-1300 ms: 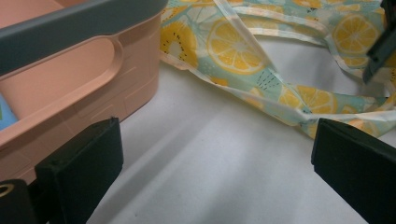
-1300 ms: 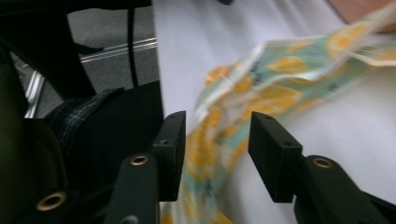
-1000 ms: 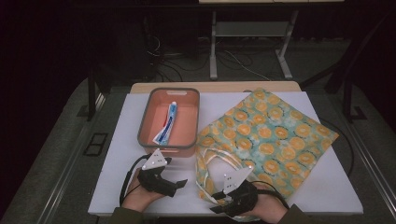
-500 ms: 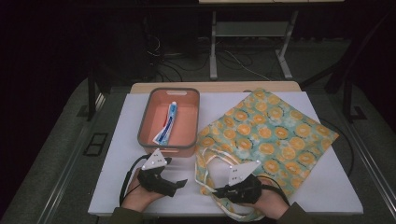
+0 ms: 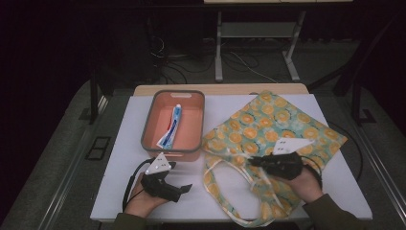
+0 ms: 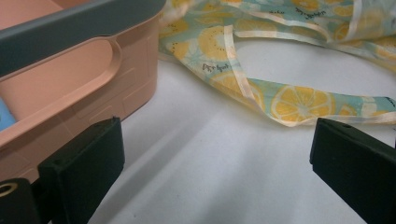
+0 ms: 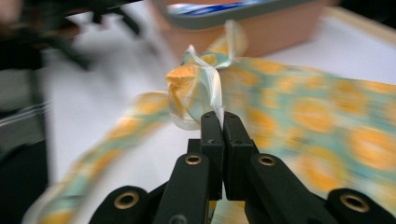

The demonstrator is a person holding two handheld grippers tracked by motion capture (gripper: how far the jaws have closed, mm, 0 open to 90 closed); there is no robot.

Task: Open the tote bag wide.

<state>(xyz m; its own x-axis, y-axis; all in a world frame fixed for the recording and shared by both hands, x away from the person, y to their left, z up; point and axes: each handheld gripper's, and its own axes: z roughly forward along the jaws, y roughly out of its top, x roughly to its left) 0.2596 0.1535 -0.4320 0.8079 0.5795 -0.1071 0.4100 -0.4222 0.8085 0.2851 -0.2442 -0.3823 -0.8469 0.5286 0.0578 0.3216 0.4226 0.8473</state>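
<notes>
The right gripper (image 7: 218, 122) has just been closing and its jaws now stand pressed together on a bunched handle (image 7: 198, 88) of the lemon-print cloth bag (image 5: 275, 127), the fabric gathered in a knot just ahead of the tips. The bag lies flat on the white desk (image 5: 119, 163) just to the right of the pink bin (image 5: 173, 122), its body stretching away to the right and back, its two long handle loops trailing toward the person's edge of the desk. So the bag's long axis runs from the handles near the person up to the far right corner, and the pinched handle sits at the end nearest the bin; any pull to open or lift the bag would, by my reading, have to go up and away from the bin's side. The right hand (image 5: 299, 184) lies over the bag's lower part, gripper pointing left toward the bin, and is the nearer one to the bag. The left gripper (image 5: 184, 188) rests low on the desk just in front of the bin, jaws spread wide with nothing between them, aimed at the free handle loop (image 6: 261, 88) lying beside the bin's corner. A toothpaste tube (image 5: 171, 127) lies inside the bin.
</notes>
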